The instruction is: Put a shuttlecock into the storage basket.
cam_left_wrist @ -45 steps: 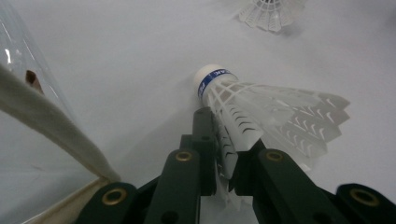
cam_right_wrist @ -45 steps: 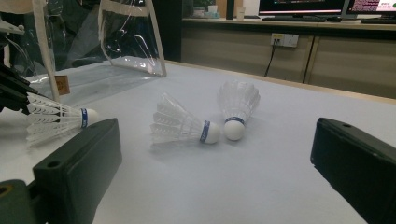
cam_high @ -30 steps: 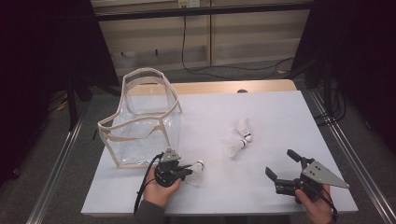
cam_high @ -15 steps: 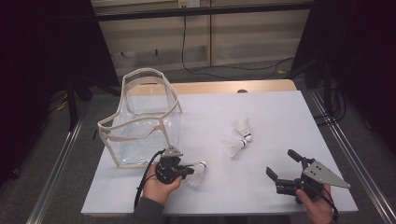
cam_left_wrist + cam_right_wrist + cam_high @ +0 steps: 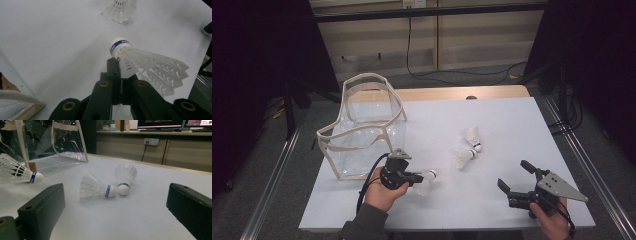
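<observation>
Pinching the skirt of a white shuttlecock (image 5: 140, 58), the left gripper (image 5: 119, 68) has its two black jaws fully closed, the thin plastic vanes caught between them just behind the blue-banded cork nose. The nose points away from the jaws and the skirt fans out to one side. In the high view that shuttlecock (image 5: 426, 180) sits at the tip of the left gripper (image 5: 414, 177), near the front of the white table (image 5: 512, 110) and just in front of the clear bag (image 5: 362, 130) with its cream trim.

It looks feather-light, so weight is no concern. The skirt is springy and thin, likely to crumple or bend under a hard squeeze and to twist in the grip. The cork is rounder and firmer but probably slicker; the band just behind it, where the vanes gather, seems the safest hold.

The right gripper (image 5: 518, 181) is wide open with nothing between its jaws, low over the table's front right. Two more shuttlecocks (image 5: 107, 186) lie touching, nose to nose, ahead of it.
</observation>
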`<state>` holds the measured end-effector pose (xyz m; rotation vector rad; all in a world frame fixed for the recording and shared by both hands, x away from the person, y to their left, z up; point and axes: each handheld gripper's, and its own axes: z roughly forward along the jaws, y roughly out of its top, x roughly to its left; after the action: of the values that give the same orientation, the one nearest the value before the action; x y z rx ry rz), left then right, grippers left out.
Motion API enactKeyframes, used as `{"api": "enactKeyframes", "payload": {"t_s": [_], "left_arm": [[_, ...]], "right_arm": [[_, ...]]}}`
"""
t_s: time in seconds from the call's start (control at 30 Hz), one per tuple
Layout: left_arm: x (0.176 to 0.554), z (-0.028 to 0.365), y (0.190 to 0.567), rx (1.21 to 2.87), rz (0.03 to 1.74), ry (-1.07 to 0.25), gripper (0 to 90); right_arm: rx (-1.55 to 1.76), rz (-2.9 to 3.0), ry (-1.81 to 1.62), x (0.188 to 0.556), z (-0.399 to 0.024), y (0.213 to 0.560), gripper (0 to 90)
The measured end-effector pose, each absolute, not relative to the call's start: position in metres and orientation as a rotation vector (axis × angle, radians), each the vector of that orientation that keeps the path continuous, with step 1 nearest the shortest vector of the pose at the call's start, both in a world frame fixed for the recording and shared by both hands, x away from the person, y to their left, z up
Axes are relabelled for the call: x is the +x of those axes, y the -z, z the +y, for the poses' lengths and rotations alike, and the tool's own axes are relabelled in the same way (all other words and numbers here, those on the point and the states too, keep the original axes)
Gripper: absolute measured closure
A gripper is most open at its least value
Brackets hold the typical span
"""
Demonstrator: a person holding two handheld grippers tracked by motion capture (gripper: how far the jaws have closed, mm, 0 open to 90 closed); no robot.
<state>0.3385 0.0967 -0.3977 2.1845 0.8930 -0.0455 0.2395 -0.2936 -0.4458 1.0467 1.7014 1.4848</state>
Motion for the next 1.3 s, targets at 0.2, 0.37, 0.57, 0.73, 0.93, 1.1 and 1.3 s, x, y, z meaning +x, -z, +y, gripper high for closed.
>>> {"api": "enactKeyframes", "payload": {"t_s": [0.2, 0.37, 0.57, 0.73, 0.93, 1.1, 1.3], "left_arm": [[0.341, 0.096, 0.389, 2.19, 0.894, 0.062, 89.7], [0.343, 0.097, 0.381, 2.194, 0.897, 0.075, 89.9], [0.347, 0.099, 0.373, 2.201, 0.904, 0.078, 89.9], [0.35, 0.098, 0.365, 2.212, 0.887, 0.088, 90.0], [0.352, 0.097, 0.354, 2.232, 0.867, 0.104, 89.9], [0.354, 0.094, 0.346, 2.24, 0.865, 0.118, 90.0], [0.357, 0.093, 0.339, 2.253, 0.852, 0.117, 89.9]], "right_arm": [[1.049, 1.704, -1.485, 0.24, -0.293, 0.446, 1.9], [1.048, 1.702, -1.488, 0.24, -0.293, 0.446, 1.9], [1.05, 1.699, -1.487, 0.24, -0.294, 0.446, 1.9], [1.051, 1.702, -1.489, 0.24, -0.293, 0.446, 1.9], [1.049, 1.701, -1.487, 0.24, -0.294, 0.446, 1.9], [1.047, 1.699, -1.489, 0.24, -0.294, 0.446, 1.9], [1.048, 1.699, -1.489, 0.239, -0.294, 0.445, 1.9]]}}
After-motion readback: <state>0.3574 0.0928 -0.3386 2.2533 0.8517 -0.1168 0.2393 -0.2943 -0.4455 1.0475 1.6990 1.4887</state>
